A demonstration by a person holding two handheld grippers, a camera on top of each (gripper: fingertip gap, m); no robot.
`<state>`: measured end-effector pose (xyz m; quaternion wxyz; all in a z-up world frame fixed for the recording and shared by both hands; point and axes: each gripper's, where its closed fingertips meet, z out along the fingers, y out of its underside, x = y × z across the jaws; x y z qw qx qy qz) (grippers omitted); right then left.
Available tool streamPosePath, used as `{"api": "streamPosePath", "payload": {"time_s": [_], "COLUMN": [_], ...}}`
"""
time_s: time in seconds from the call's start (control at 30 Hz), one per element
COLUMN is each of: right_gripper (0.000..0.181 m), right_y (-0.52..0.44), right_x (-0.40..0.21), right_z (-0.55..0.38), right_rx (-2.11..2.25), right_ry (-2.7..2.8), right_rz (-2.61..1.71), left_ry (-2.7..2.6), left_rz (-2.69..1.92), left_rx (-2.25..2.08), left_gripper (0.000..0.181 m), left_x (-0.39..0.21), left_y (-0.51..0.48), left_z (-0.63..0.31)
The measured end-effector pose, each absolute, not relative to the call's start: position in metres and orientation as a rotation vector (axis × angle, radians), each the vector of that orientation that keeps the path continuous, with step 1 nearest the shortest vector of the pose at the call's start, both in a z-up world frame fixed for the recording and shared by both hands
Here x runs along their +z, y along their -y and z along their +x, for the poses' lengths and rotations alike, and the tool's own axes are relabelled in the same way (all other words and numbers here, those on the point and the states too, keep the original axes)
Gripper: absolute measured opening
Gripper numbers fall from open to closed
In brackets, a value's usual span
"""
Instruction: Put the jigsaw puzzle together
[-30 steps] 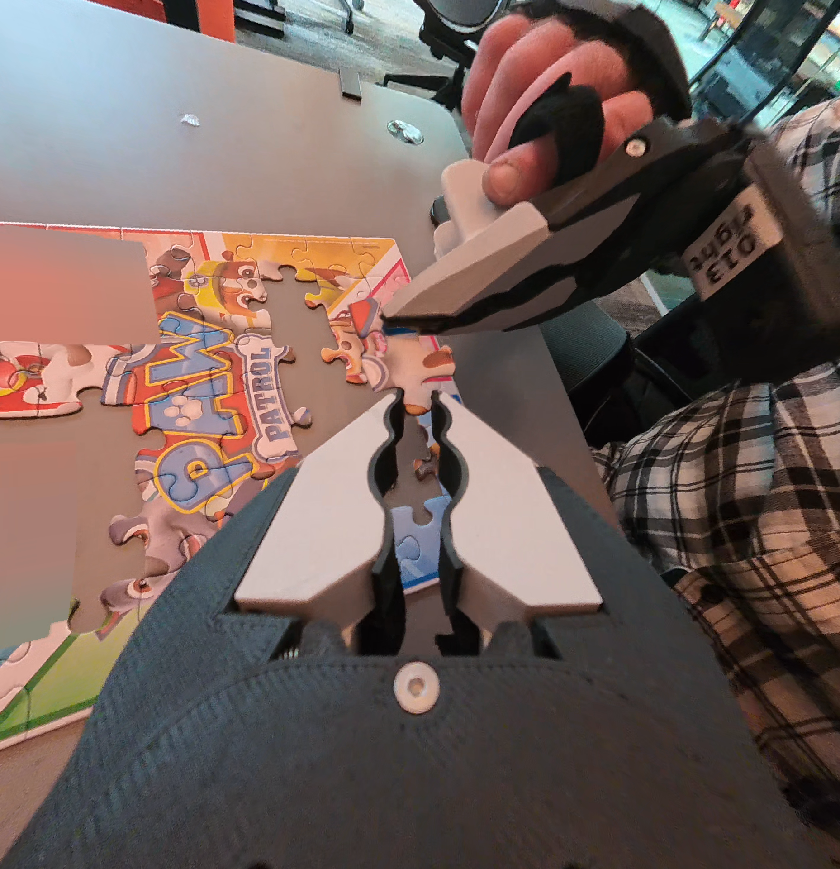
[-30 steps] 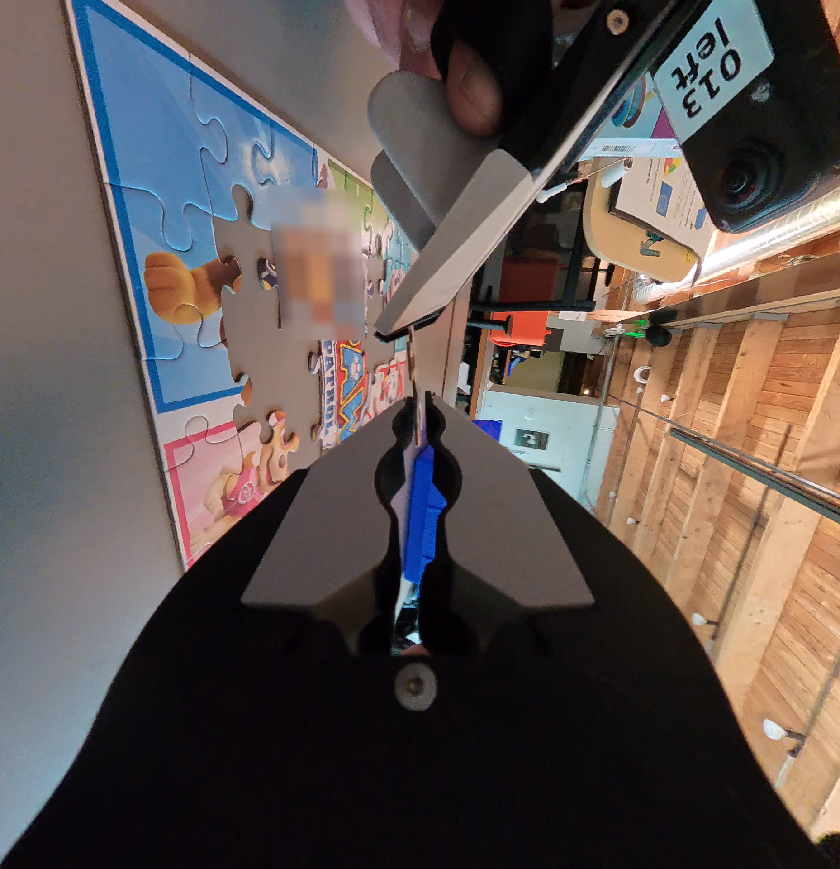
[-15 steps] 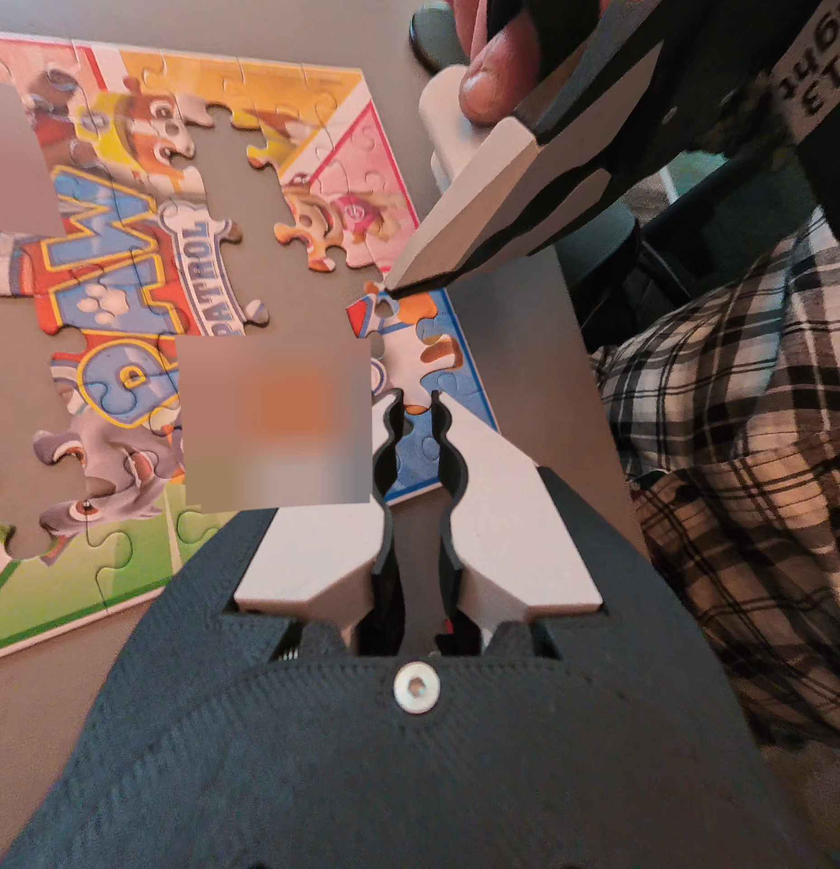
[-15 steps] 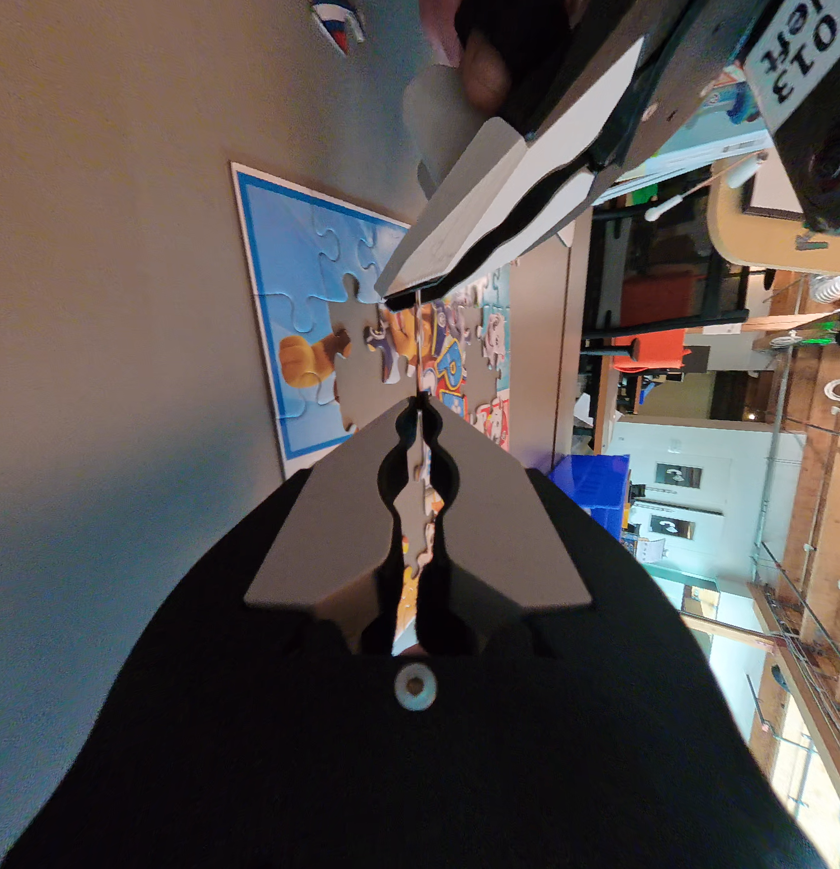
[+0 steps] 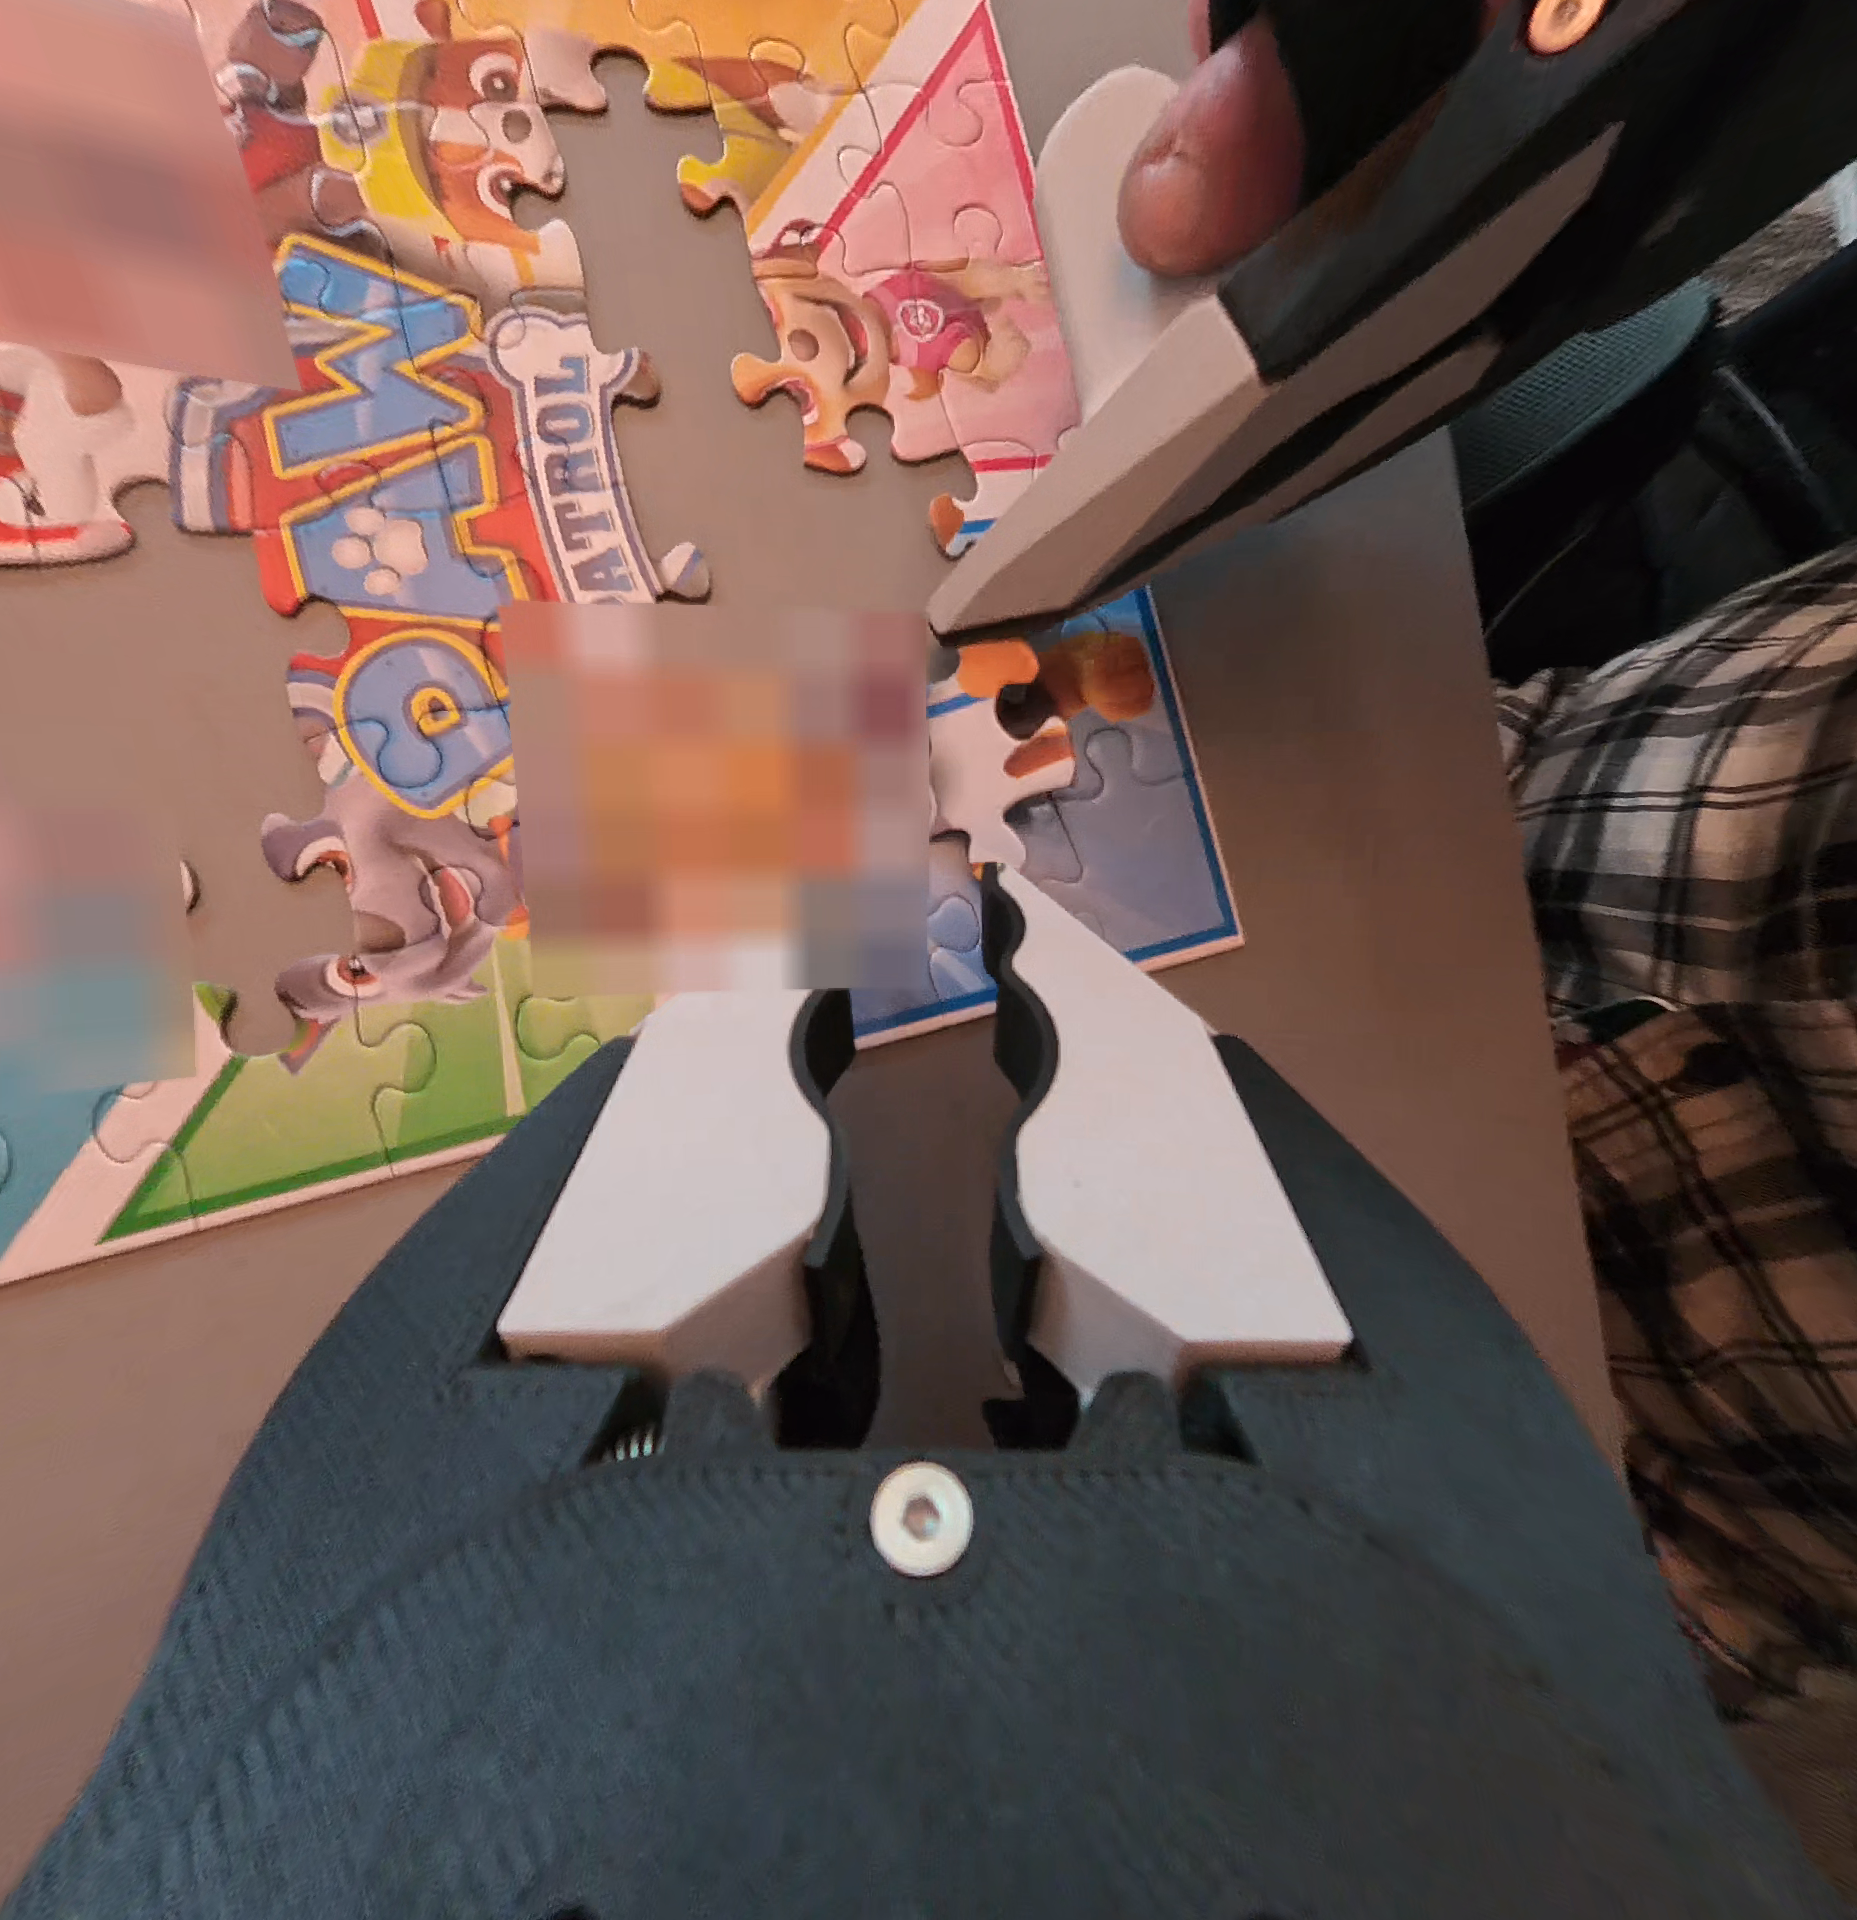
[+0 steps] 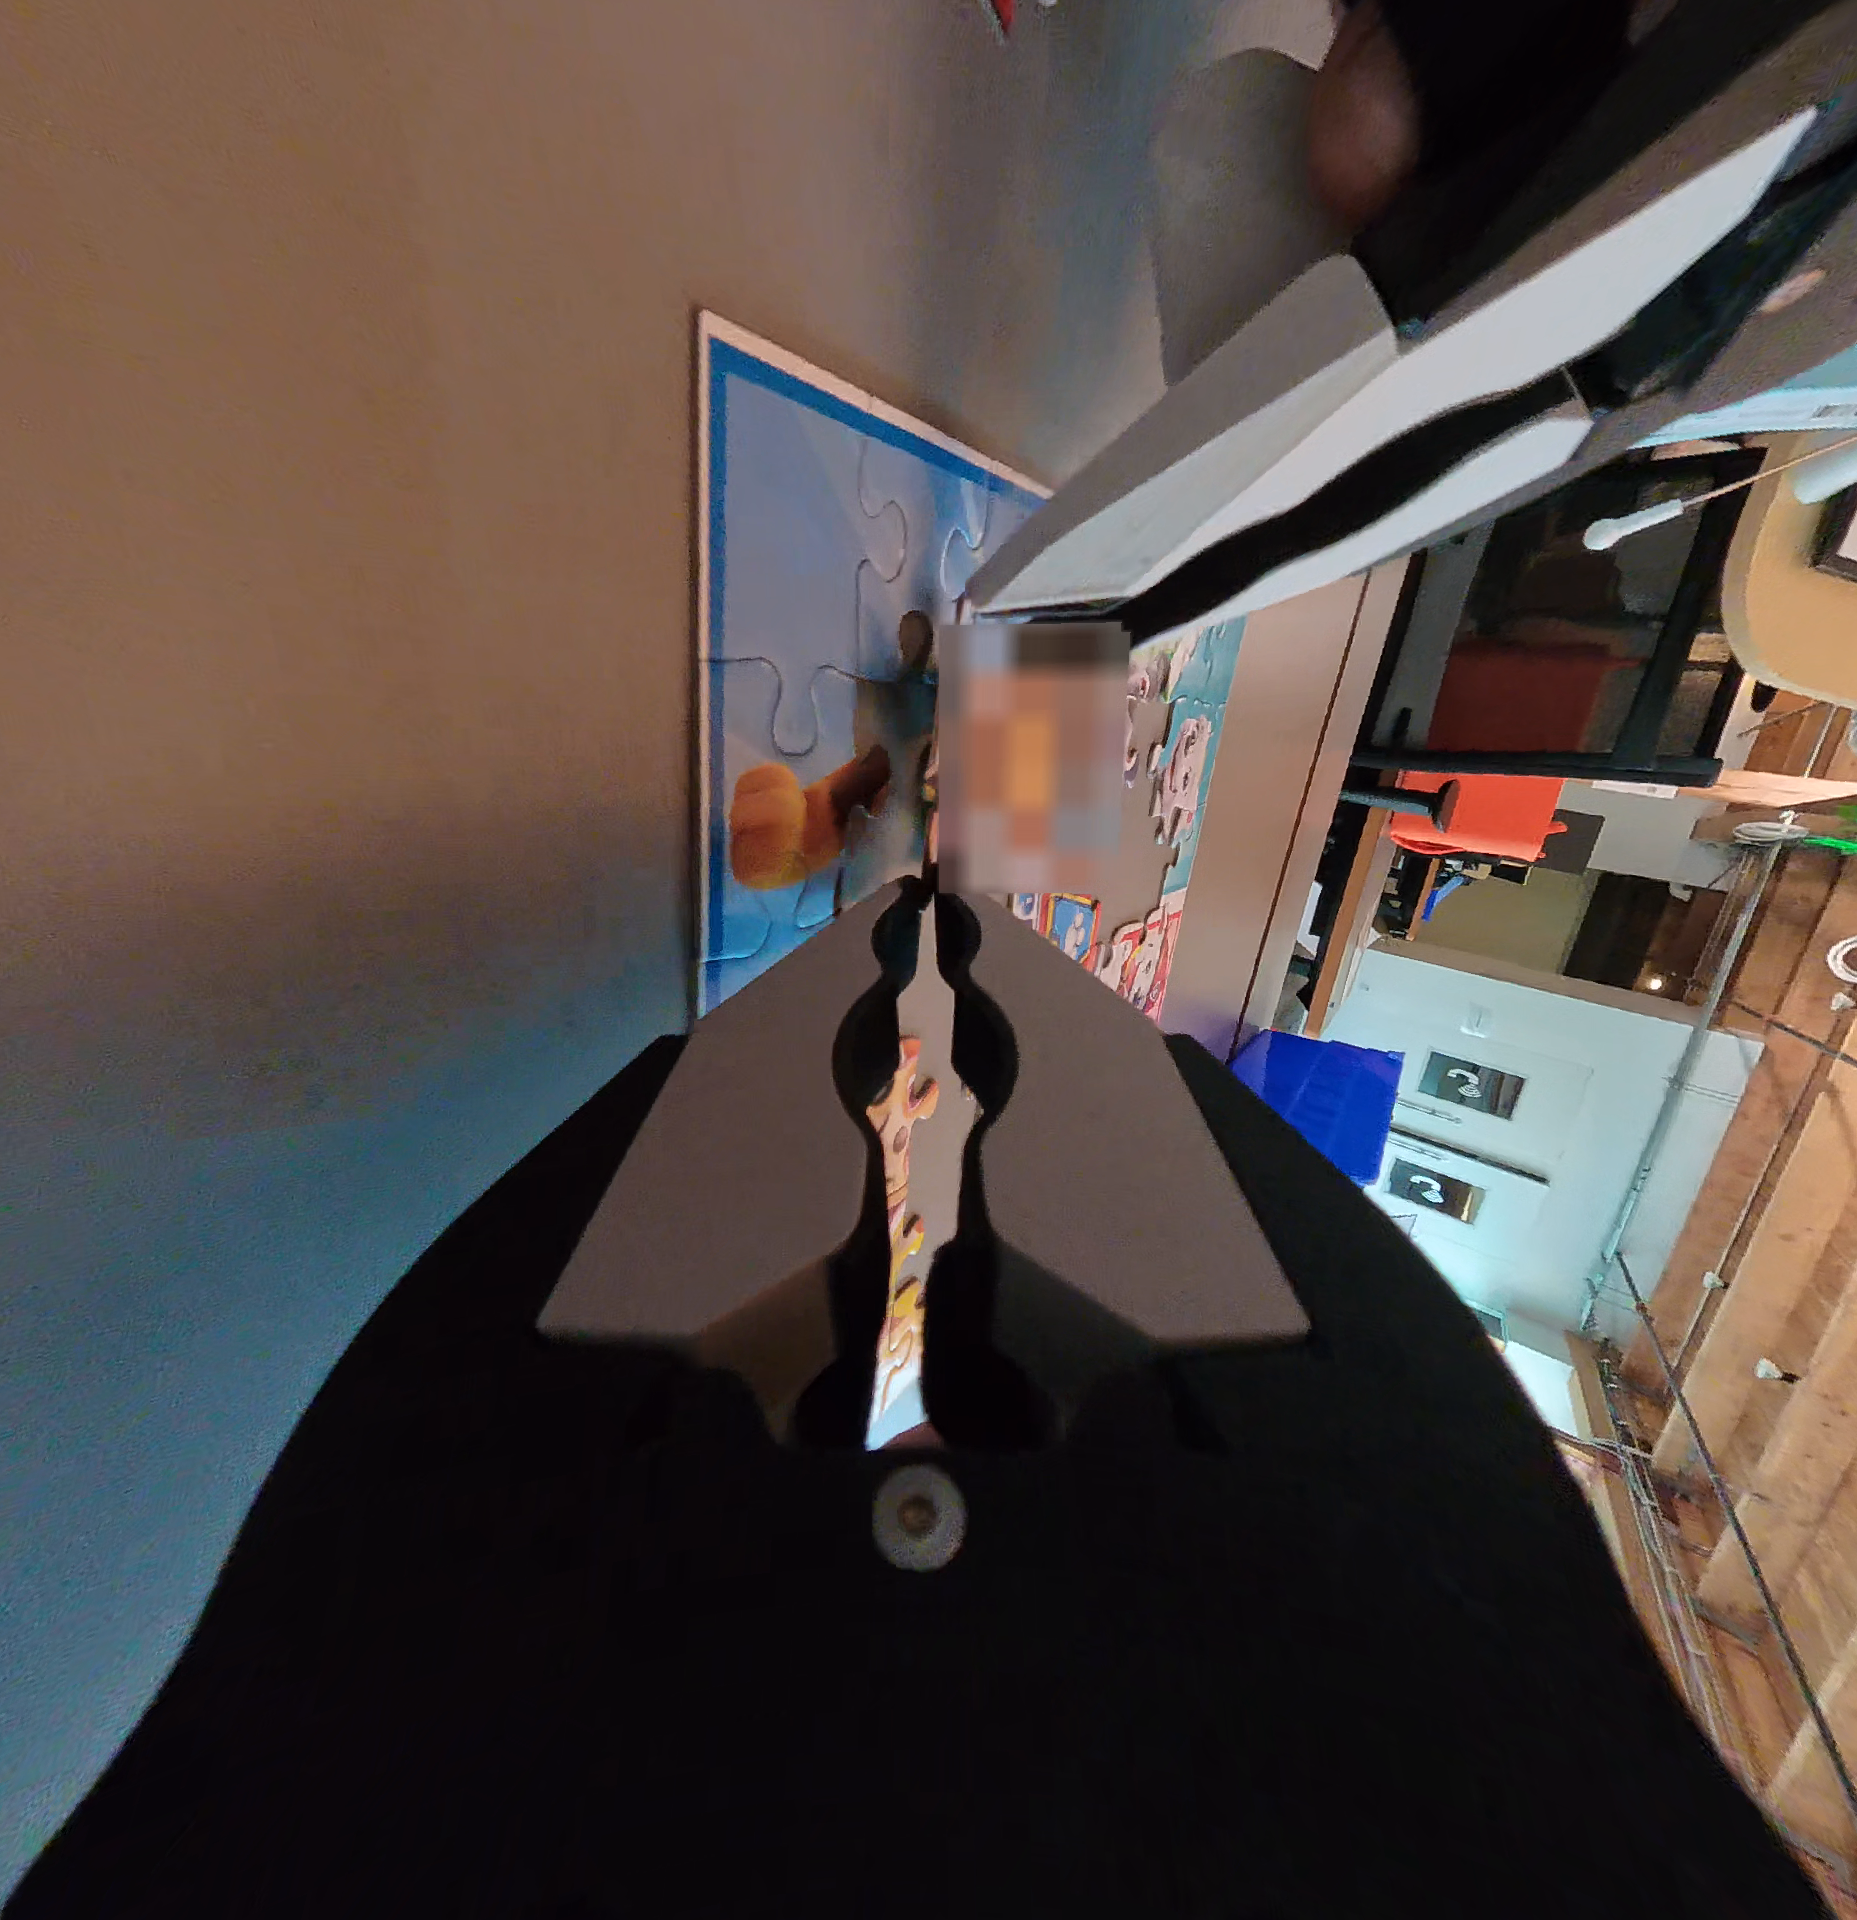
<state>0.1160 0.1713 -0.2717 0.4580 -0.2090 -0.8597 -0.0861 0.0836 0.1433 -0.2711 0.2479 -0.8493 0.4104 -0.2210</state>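
Observation:
The jigsaw puzzle (image 5: pixel 384 468) lies partly assembled on the grey table (image 5: pixel 1339 727), with several gaps (image 5: pixel 643 260). My right gripper (image 5: pixel 945 629) reaches in from the upper right, shut on a puzzle piece (image 5: pixel 991 665) that it holds at the puzzle's blue corner section (image 6: pixel 789 582). A mosaic patch hides most of that piece. My left gripper (image 5: pixel 929 914) hovers just in front of the piece with its jaws parted and empty; its left tip is under the patch. In the right wrist view my right gripper (image 6: pixel 929 899) is shut, and the left gripper (image 6: pixel 971 603) shows above it.
A person in a plaid shirt (image 5: pixel 1682 935) sits at the table's right edge, with a dark chair (image 5: pixel 1630 416) behind. Past the table's far edge the right wrist view shows a blue bin (image 6: pixel 1308 1101) and an orange chair (image 6: pixel 1475 810). One gripper's finger ends stand about 5 cm off the other's.
Both grippers came down with the piece from above the pink section to the blue corner. My left gripper, shut on the piece before, has opened and let go.

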Motion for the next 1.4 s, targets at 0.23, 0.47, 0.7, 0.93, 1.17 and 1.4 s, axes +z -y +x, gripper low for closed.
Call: {"api": "streamPosePath", "payload": {"time_s": [0.23, 0.47, 0.7, 0.93, 1.17, 1.4], "right_gripper": [0.001, 0.0, 0.0, 0.0, 0.0, 0.0], "right_y": [-0.172, -0.187, -0.222, -0.243, -0.264, -0.241], "right_x": [-0.272, -0.259, -0.252, -0.239, -0.23, -0.2], "right_z": [0.117, 0.121, 0.133, 0.117, 0.076, 0.06], "right_rx": [-0.236, -0.295, -0.399, -0.44, -0.439, -0.387], "right_ry": [2.129, 2.076, 2.007, 1.961, 1.912, 1.786], "right_rz": [-0.517, -0.566, -0.649, -0.643, -0.56, -0.281], "left_ry": [-1.13, -1.074, -1.025, -0.949, -0.812, -0.567], "left_rz": [-2.304, -2.282, -2.281, -2.315, -2.267, -2.055], "left_rx": [-0.536, -0.502, -0.466, -0.388, -0.364, -0.836], "left_gripper": [0.02, 0.018, 0.02, 0.021, 0.023, 0.035], "left_x": [-0.271, -0.263, -0.261, -0.267, -0.257, -0.213], "left_y": [-0.147, -0.156, -0.164, -0.176, -0.194, -0.199], "left_z": [0.084, 0.078, 0.072, 0.055, 0.038, 0.052]}}
